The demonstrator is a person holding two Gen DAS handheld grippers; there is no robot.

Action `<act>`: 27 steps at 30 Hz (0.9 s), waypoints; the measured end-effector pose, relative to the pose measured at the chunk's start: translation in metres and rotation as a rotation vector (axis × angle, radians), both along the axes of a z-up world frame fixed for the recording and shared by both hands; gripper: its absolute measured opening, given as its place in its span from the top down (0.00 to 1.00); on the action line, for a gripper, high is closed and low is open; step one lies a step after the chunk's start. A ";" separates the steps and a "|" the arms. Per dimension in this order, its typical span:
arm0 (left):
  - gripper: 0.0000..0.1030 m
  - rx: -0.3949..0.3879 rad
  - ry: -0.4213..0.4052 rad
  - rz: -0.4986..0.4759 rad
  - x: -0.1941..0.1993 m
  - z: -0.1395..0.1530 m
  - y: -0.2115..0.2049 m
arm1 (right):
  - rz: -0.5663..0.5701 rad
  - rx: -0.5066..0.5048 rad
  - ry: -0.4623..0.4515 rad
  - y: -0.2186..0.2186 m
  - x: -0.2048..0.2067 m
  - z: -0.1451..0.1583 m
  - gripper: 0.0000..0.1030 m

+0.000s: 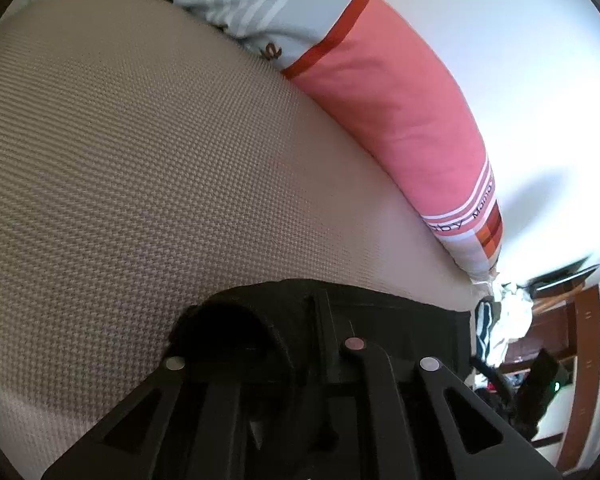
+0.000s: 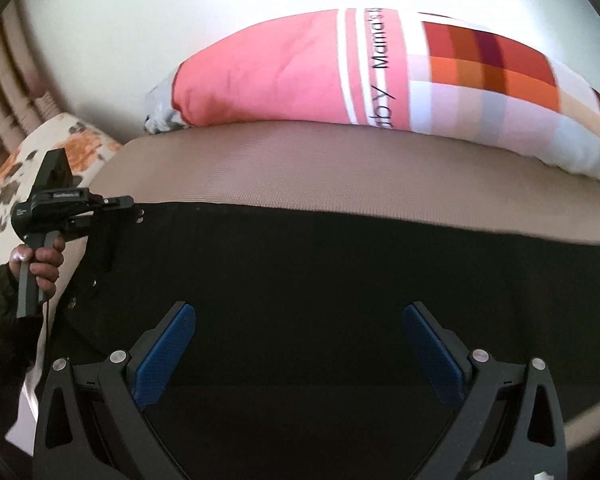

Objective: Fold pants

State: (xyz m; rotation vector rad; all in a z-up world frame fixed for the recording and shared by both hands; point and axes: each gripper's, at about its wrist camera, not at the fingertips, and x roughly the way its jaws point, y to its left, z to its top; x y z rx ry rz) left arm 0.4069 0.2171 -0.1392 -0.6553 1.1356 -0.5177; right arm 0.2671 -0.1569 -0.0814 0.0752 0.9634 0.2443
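Black pants point(image 2: 320, 280) lie spread flat across the beige woven bed surface point(image 2: 300, 160). My right gripper point(image 2: 300, 356) hovers over them, open and empty, blue pads point(image 2: 164, 356) wide apart. My left gripper point(image 2: 134, 208) shows in the right wrist view at the pants' far left corner, shut on the waistband edge. In the left wrist view the left gripper point(image 1: 300, 344) is shut on the bunched black waistband point(image 1: 260, 320), with the pants running to the right.
A long pink and striped pillow point(image 2: 300, 76) lies along the white wall behind the bed. A floral cover point(image 2: 40, 152) lies at the left. Clothes and a wooden shelf point(image 1: 560, 340) stand past the bed's end.
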 end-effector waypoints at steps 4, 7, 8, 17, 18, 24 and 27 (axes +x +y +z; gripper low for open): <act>0.91 -0.017 -0.083 0.007 -0.018 0.028 -0.002 | 0.143 -0.020 0.024 -0.009 0.036 -0.004 0.00; 0.91 -0.009 -0.162 -0.017 -0.034 0.055 -0.009 | 0.286 -0.030 0.047 -0.009 0.066 -0.004 0.00; 0.91 -0.013 -0.175 -0.025 -0.040 0.060 -0.004 | 0.351 -0.040 0.059 -0.007 0.079 -0.003 0.00; 0.91 -0.004 -0.305 -0.056 -0.082 0.102 -0.006 | 0.723 -0.024 0.220 0.025 0.144 -0.008 0.18; 0.91 0.000 -0.310 -0.058 -0.084 0.103 -0.007 | 0.757 -0.026 0.235 0.027 0.142 -0.010 0.23; 0.91 0.030 -0.313 -0.045 -0.085 0.105 -0.007 | 0.865 -0.060 0.344 0.026 0.147 -0.029 0.44; 0.91 0.040 -0.307 -0.035 -0.084 0.105 -0.007 | 0.871 -0.081 0.374 0.013 0.147 -0.031 0.50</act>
